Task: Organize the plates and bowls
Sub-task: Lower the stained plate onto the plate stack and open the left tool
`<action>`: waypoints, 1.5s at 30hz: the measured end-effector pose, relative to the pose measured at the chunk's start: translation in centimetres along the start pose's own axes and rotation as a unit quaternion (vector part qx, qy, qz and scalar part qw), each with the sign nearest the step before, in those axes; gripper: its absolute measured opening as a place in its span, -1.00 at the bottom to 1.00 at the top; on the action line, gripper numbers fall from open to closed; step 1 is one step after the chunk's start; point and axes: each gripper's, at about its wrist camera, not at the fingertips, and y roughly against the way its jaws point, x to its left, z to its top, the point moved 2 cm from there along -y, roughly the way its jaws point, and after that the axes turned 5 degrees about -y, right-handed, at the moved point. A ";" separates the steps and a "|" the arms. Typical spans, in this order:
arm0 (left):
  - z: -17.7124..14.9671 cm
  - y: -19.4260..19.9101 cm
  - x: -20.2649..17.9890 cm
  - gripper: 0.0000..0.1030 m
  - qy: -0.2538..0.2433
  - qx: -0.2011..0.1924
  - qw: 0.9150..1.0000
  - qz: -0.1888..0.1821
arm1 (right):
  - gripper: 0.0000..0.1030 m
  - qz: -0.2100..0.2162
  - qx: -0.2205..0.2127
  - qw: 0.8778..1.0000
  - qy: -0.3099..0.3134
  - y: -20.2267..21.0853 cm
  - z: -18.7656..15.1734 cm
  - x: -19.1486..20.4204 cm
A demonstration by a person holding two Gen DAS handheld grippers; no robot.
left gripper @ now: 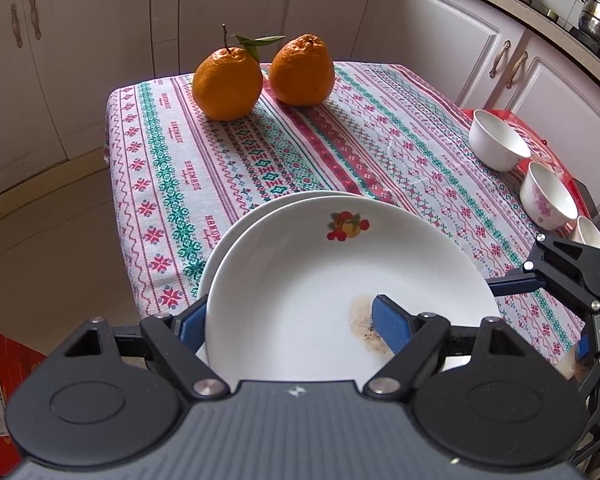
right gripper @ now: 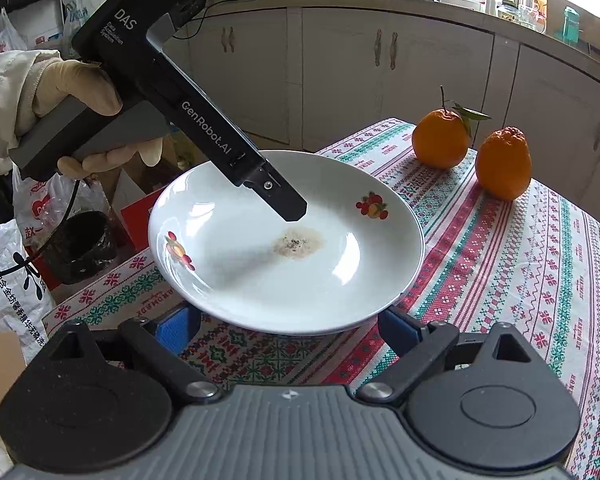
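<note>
Plates are what I'm sorting, and two of them lie stacked at the near edge of the surface [left gripper: 340,128], on its patterned tablecloth [left gripper: 228,152]. The top plate [left gripper: 320,280], white with small fruit motifs and a brownish stain [right gripper: 298,242] in its well, sits offset from the lower plate [left gripper: 240,220], whose rim shows behind it. My left tongs [left gripper: 290,324] straddle the top plate's near rim. One blue pad lies inside on the stain and the other is against the outside below the rim, so they look clamped on that plate. In the right wrist view the gloved left hand [right gripper: 80,92] holds that tool sloping down into the plate. My right tongs [right gripper: 288,330] stand wide apart, gripping nothing, their pads low on either side of the plate's near edge. Two oranges [left gripper: 226,84] sit close together at the far end of the surface, one with a stem and leaves. Along the right side I see three white bowls in a row: a plain bowl [left gripper: 496,140], a flowered bowl [left gripper: 548,196], and a third bowl [left gripper: 590,232] mostly hidden behind the other tool.
</note>
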 end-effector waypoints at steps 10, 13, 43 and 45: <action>0.1 0.4 0.3 0.61 0.008 -0.005 1.000 0.006 | 0.90 -0.005 0.003 1.000 0.007 -0.5 0.0 -0.1; 0.4 0.3 0.4 0.61 0.009 -0.005 1.000 0.006 | 0.90 -0.002 0.005 1.000 -0.001 -0.5 -0.1 -0.4; 1.4 1.2 -1.0 0.68 -0.013 -0.042 0.998 0.037 | 1.00 -0.023 -0.026 0.999 -0.002 2.0 -0.2 -0.9; 1.5 2.2 -2.4 0.77 -0.029 -0.066 0.996 0.047 | 1.00 -0.035 -0.034 0.999 -0.002 3.1 -0.4 -1.2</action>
